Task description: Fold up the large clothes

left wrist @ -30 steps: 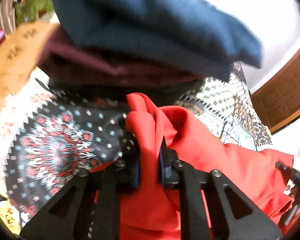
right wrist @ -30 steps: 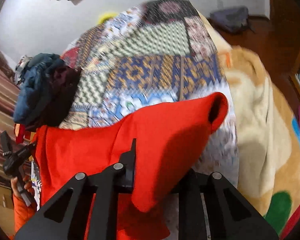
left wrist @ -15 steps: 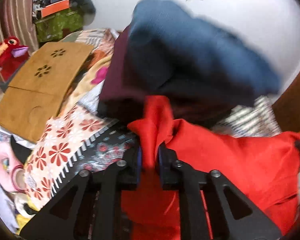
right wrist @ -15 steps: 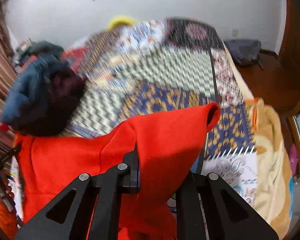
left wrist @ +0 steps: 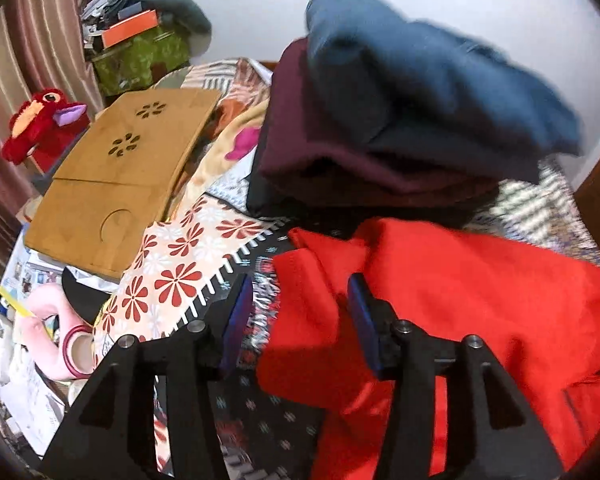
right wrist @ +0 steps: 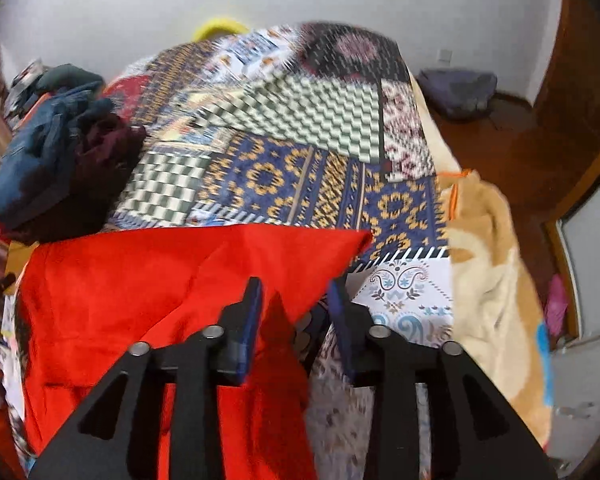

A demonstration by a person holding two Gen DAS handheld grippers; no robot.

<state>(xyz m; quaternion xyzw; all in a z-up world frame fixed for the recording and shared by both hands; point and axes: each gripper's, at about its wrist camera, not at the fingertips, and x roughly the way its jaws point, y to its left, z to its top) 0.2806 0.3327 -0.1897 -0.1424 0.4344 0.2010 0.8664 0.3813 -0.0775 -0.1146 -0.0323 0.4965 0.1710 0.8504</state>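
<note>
Red garment [left wrist: 480,300] lies spread on the patchwork bed cover [right wrist: 284,168], just below the folded pile, blue top [left wrist: 420,80] over maroon one [left wrist: 340,160]. Both grippers are letting go: left gripper [left wrist: 300,312] fingers opening w/ a red edge loose between them, right gripper [right wrist: 296,316] fingers opening too, cloth corner slack in the gap. Looks like one fold just laid; further folds and stacking prob. still left.

Soft, even indoor light, motion blur throughout (fisheye bending, dark vignetted corners)
</note>
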